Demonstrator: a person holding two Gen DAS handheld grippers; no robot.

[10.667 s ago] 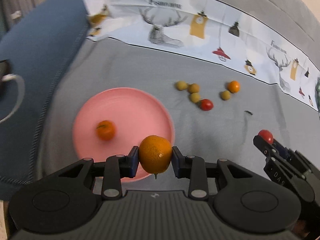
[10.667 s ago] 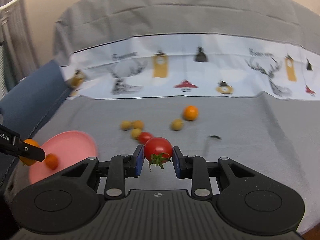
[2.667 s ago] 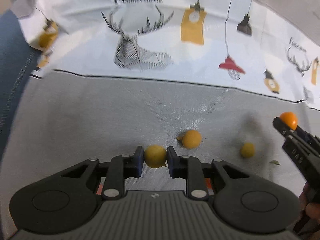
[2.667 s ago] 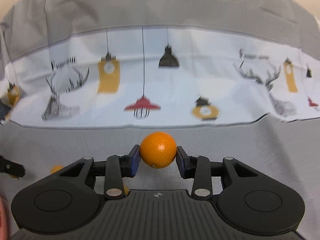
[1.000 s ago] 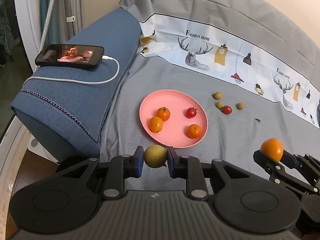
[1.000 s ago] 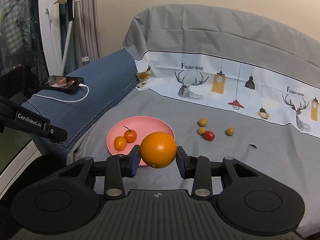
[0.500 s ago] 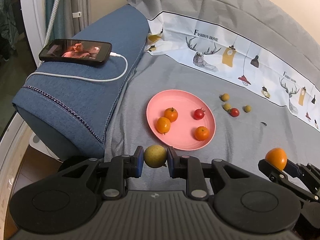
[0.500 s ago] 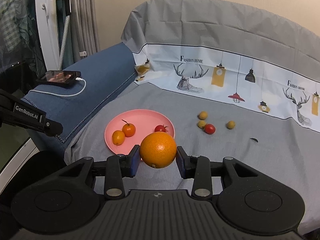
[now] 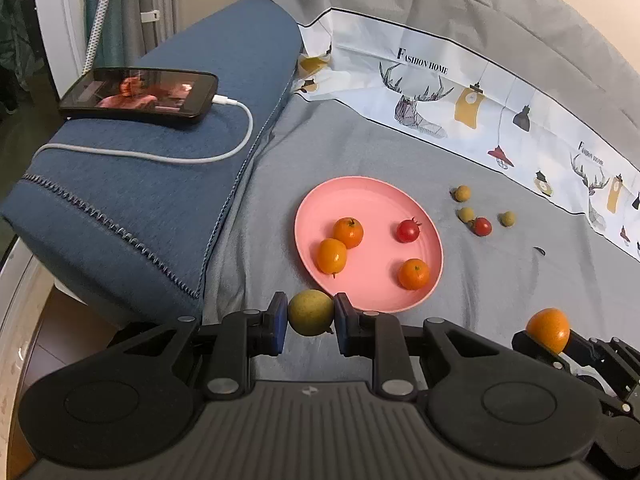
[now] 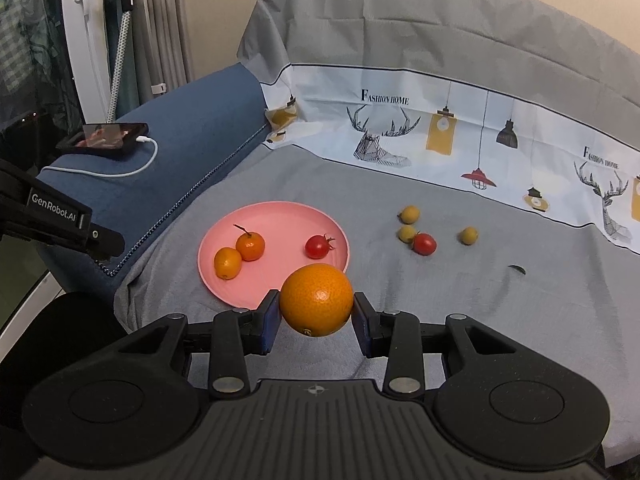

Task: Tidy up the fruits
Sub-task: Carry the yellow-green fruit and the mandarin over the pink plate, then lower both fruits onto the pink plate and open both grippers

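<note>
Left tongs (image 9: 311, 313) clamp a yellow fruit (image 9: 310, 312); right tongs (image 10: 316, 312) clamp an orange (image 10: 316, 299).

both wrist cameras look down along their claws, sharing the pink plate (image 9: 316, 208).

We are in a home: a cloth-draped sofa (image 10: 440, 32), a charging phone (image 9: 140, 94) on its armrest (image 9: 168, 152).

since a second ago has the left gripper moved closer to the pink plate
Yes. In the left wrist view the pink plate now sits larger and nearer the left gripper, whose jaws hold the yellow-green fruit.
</note>
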